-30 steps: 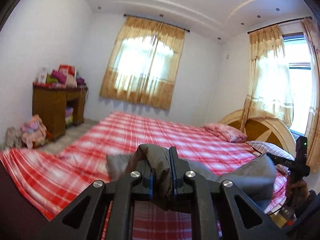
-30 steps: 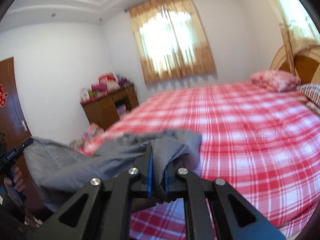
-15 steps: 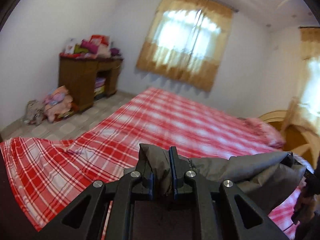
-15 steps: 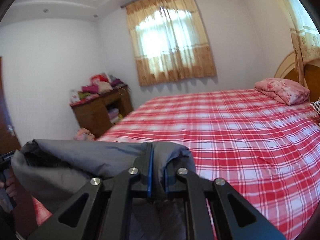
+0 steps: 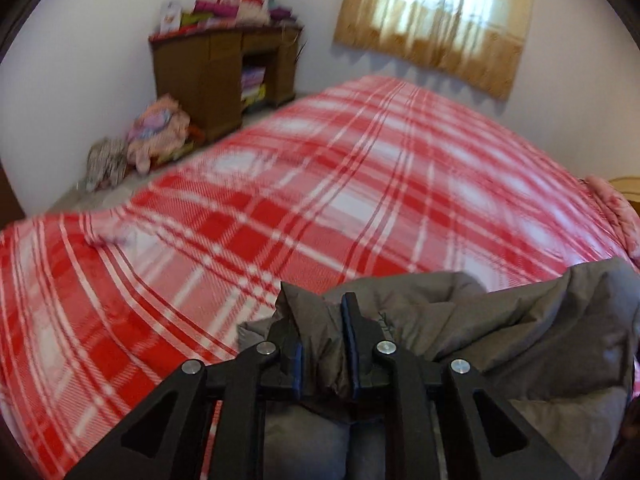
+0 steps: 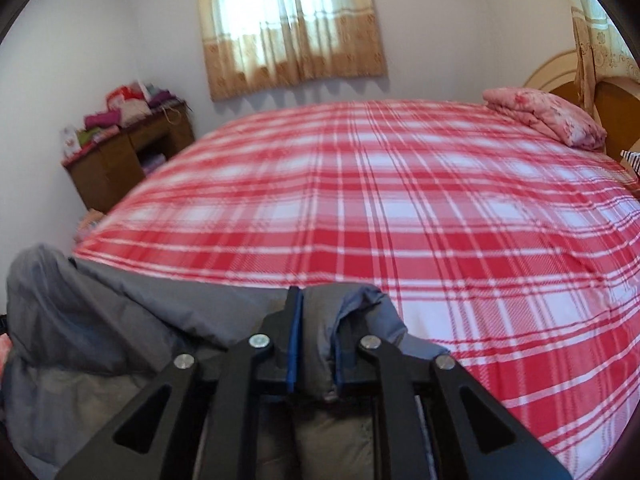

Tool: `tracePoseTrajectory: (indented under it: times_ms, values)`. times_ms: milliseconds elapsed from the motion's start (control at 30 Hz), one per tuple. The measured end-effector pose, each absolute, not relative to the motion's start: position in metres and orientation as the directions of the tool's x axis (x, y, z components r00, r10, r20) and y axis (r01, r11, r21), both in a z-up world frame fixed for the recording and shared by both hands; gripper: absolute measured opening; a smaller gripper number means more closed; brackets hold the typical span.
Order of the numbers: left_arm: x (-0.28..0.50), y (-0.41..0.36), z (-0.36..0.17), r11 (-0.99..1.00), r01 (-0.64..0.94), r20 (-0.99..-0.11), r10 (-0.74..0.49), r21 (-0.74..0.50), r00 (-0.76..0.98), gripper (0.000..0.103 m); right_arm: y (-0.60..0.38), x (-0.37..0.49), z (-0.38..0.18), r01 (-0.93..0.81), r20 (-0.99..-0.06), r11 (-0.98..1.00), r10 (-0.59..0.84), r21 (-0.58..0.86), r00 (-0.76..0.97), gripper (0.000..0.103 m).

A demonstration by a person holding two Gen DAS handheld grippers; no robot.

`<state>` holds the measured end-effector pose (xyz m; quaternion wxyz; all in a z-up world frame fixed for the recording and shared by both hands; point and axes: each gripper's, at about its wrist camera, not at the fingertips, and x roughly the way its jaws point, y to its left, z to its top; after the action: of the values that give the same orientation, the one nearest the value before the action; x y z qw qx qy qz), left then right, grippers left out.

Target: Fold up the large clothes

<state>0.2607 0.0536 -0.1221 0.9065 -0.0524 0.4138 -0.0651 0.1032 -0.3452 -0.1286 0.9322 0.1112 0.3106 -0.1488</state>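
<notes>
A large grey padded garment (image 5: 520, 332) hangs between my two grippers over the near edge of a bed with a red and white plaid cover (image 5: 320, 200). My left gripper (image 5: 320, 316) is shut on a bunched corner of it; the cloth stretches away to the right. In the right wrist view my right gripper (image 6: 316, 320) is shut on another bunched corner of the grey garment (image 6: 100, 320), which stretches to the left. The plaid bed cover (image 6: 400, 200) lies in front of both. The garment's lower part is hidden below the grippers.
A brown wooden cabinet (image 5: 224, 76) with piled clothes stands by the far wall, with bundles (image 5: 156, 136) on the floor beside it. A pink pillow (image 6: 544, 116) and a wooden headboard (image 6: 616, 120) are at the bed's right end. A curtained window (image 6: 292, 28) is on the far wall.
Both grippers have tilted down and moved forward towards the bed with the grey garment still held; the bed cover now fills most of both views.
</notes>
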Motion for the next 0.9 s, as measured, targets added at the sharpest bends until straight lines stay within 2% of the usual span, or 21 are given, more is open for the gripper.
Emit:
tracePoseTrajectory:
  times_ms: [133, 267, 367, 500, 700, 800, 833, 867, 900]
  values:
    - [0.269, 0.036, -0.138, 0.998, 0.034, -0.761, -0.069, -0.061, 0.646, 0.022, -0.353, 0.117, -0.153, 0.364, -0.646, 0.920, -0.189, 0.147, 0.739, 0.020]
    - [0.269, 0.006, -0.151, 0.991, 0.031, -0.717, 0.073, 0.130, 0.693, 0.024, -0.360, 0.129, -0.163, 0.356, -0.686, 0.913, -0.131, 0.197, 0.716, 0.022]
    - [0.269, -0.006, -0.157, 0.976, 0.014, -0.680, 0.142, 0.218, 0.719, 0.024, -0.363, 0.127, -0.165, 0.353, -0.690, 0.909, -0.112, 0.219, 0.715, 0.022]
    - [0.271, -0.003, -0.159, 0.976, 0.013, -0.678, 0.139, 0.215, 0.722, 0.025, -0.364, 0.126, -0.166, 0.354, -0.689, 0.907, -0.106, 0.229, 0.717, 0.022]
    - [0.270, 0.015, -0.147, 0.994, 0.041, -0.728, 0.044, 0.099, 0.684, 0.026, -0.365, 0.124, -0.159, 0.345, -0.687, 0.905, -0.086, 0.249, 0.722, 0.026]
    - [0.259, 0.037, -0.122, 0.998, 0.055, -0.730, -0.022, 0.021, 0.683, 0.029, -0.367, 0.098, -0.131, 0.359, -0.627, 0.893, -0.119, 0.272, 0.770, 0.045]
    - [0.255, 0.043, -0.114, 0.998, 0.057, -0.721, -0.039, 0.000, 0.692, 0.032, -0.366, 0.086, -0.119, 0.366, -0.594, 0.890, -0.144, 0.272, 0.792, 0.061]
    - [0.249, 0.052, -0.101, 0.998, 0.060, -0.705, -0.065, -0.031, 0.706, 0.035, -0.363, 0.070, -0.102, 0.367, -0.545, 0.891, -0.173, 0.268, 0.820, 0.073]
    - [0.244, 0.059, -0.092, 0.997, 0.053, -0.690, -0.072, -0.050, 0.720, 0.048, -0.360, 0.060, -0.090, 0.360, -0.514, 0.897, -0.189, 0.257, 0.837, 0.074]
